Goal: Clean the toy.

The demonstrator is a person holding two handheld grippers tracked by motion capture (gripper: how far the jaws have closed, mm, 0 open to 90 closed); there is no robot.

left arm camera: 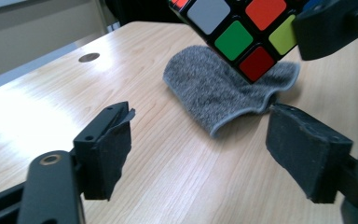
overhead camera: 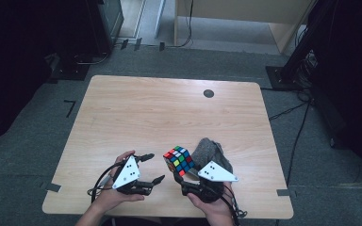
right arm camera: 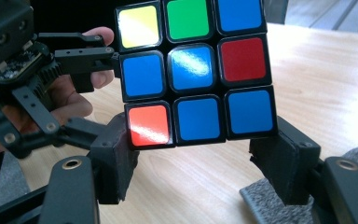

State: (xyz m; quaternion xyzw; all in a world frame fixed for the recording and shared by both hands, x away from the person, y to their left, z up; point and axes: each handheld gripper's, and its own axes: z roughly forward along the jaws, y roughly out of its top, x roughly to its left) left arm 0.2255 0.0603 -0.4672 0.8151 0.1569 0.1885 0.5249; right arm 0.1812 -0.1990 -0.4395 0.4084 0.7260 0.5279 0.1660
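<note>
Cube (overhead camera: 179, 160) sits low and centre in the high view, lifted off the tabletop (overhead camera: 169, 113) and tilted on a corner, clamped across its lower edge between the jaws of the right claw (overhead camera: 181, 177). The right gripper view shows the grip closely: both pads press the bottom row of the mostly blue face (right arm camera: 196, 74), so only a narrow strip of the cube is held. The left claw (overhead camera: 152, 168), lower left of the cube in the high view, stands partly open with nothing between its jaws, just beside the cube and not touching it; in its own view the pads (left arm camera: 109, 149) frame bare wood.

A grey cloth (left arm camera: 223, 88) lies on the tabletop directly below and behind the cube, touching the right hand's side.

The main risk looks to be that shallow hold. If the left claw closes on a layer and twists, the cube could pivot or slip out of the right pads and drop. The cloth would likely soften a fall, but a bounce toward the near edge could take the cube off the tabletop. A misaligned layer could also jam the turn.
</note>
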